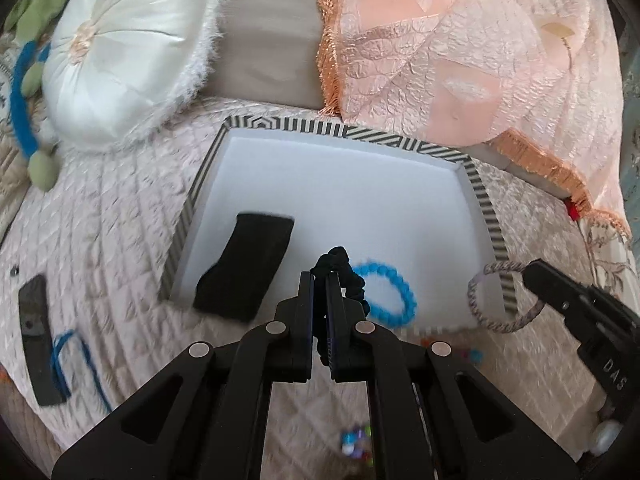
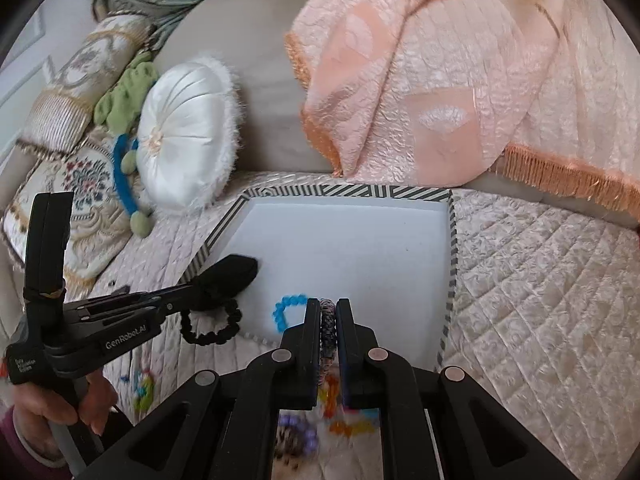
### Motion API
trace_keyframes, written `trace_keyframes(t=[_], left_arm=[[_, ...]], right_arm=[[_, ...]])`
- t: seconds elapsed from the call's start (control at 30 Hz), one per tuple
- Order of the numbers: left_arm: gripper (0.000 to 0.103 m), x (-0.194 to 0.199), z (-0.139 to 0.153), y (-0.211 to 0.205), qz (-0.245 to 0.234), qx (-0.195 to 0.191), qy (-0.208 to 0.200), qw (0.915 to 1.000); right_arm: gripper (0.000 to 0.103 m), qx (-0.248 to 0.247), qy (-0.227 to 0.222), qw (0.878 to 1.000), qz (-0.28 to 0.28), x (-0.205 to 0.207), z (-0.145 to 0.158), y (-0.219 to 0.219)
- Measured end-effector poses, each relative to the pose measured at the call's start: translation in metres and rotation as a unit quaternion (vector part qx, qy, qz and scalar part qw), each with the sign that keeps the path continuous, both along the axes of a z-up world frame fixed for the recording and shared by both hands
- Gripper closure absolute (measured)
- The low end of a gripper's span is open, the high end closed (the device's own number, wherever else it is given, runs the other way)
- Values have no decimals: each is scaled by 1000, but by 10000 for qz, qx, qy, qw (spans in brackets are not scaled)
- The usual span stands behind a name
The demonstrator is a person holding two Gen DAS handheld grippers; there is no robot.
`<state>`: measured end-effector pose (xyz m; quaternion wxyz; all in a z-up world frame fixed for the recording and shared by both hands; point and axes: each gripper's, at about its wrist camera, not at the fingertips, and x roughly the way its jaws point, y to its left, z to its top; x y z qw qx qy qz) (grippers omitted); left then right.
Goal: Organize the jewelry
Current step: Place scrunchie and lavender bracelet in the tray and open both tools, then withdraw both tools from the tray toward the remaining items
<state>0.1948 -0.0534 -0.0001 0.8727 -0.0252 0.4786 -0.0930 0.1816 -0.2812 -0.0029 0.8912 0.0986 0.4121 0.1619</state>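
Observation:
A white tray with a black-and-white striped rim (image 1: 486,212) (image 2: 451,240) lies on the quilted bed. A blue bead bracelet (image 1: 394,280) (image 2: 282,312) and a black pouch (image 1: 248,264) (image 2: 236,274) lie in it. My left gripper (image 1: 320,276) (image 2: 182,300) is shut on a black coiled hair tie (image 1: 340,268) (image 2: 212,330) over the tray's near edge. My right gripper (image 2: 329,304) (image 1: 532,276) is shut on a grey-pink braided bracelet (image 2: 327,328) (image 1: 496,300) over the tray's near right corner.
Several colourful bead pieces (image 2: 336,404) (image 1: 356,442) lie on the quilt in front of the tray. A black case (image 1: 38,340) and blue cord (image 1: 60,356) lie left. A white round cushion (image 1: 128,52) and a pink blanket (image 1: 460,48) sit behind the tray.

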Motion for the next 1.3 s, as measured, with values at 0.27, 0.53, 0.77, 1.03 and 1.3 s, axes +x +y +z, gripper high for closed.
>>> trace_keyframes(t=[0.27, 0.53, 0.77, 1.03, 1.3], left_arm=[[99, 52, -25, -21, -61, 182, 207, 9996], [99, 77, -57, -17, 43, 403, 505, 9979], [98, 79, -64, -18, 48, 451, 576, 9973], [67, 62, -45, -11, 125, 344, 420, 9984], [66, 2, -18, 0, 180, 463, -47, 9988]], right_arm=[[96, 161, 507, 9983, -232, 42, -41, -8], [96, -338, 819, 9955, -339, 50, -68, -14], [92, -739, 831, 9935, -250, 49, -73, -10], [69, -480, 602, 9966, -298, 33, -60, -18], [69, -385, -73, 9983, -422, -27, -24, -15]])
